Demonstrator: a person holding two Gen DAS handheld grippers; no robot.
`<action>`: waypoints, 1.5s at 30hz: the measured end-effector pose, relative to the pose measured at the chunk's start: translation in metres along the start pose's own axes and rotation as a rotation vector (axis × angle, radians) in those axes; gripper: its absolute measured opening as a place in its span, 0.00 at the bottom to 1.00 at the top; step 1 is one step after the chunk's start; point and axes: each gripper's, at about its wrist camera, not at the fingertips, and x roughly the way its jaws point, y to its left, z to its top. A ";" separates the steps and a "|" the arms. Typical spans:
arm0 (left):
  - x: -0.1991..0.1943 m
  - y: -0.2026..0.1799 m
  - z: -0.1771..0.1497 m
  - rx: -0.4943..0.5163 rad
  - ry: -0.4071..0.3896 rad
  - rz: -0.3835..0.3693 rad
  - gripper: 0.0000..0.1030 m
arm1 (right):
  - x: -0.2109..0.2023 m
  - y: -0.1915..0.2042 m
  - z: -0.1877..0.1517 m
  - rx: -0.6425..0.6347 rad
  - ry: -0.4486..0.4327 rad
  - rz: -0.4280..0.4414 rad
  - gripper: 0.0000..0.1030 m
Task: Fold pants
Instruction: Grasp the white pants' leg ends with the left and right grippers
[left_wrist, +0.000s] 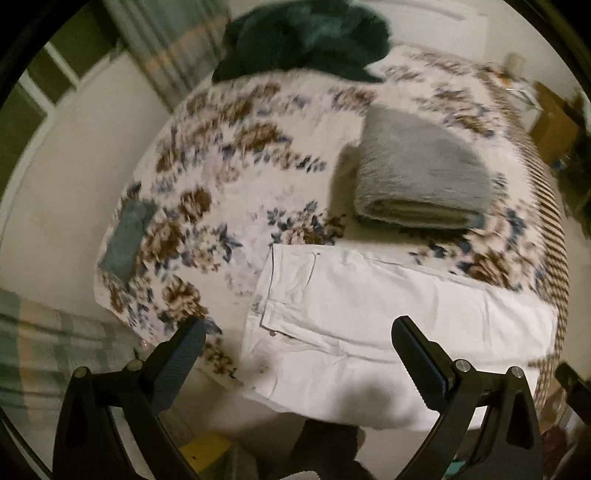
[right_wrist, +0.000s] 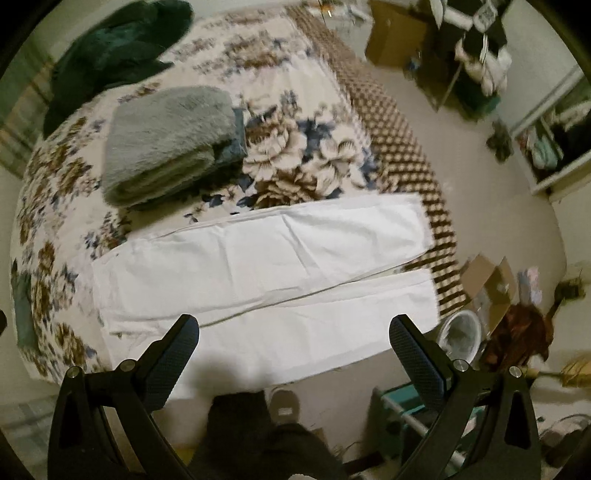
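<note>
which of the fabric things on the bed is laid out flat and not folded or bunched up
The white pants, spread flat along the near edge. The grey blanket is folded; the dark green one is bunched.

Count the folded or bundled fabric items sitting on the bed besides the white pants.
2: a folded gray blanket just beyond the white pants, and a dark green bundle at the bed's far end. More could lie hidden beneath them.
</note>
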 end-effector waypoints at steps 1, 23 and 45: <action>0.019 0.002 0.010 -0.025 0.026 0.011 1.00 | 0.025 -0.001 0.016 0.048 0.024 0.001 1.00; 0.403 0.037 0.073 -0.624 0.590 0.011 0.80 | 0.391 -0.098 0.150 0.711 0.299 -0.126 1.00; 0.168 0.058 -0.045 -0.584 0.197 -0.203 0.10 | 0.337 -0.125 0.094 0.603 0.116 0.085 0.05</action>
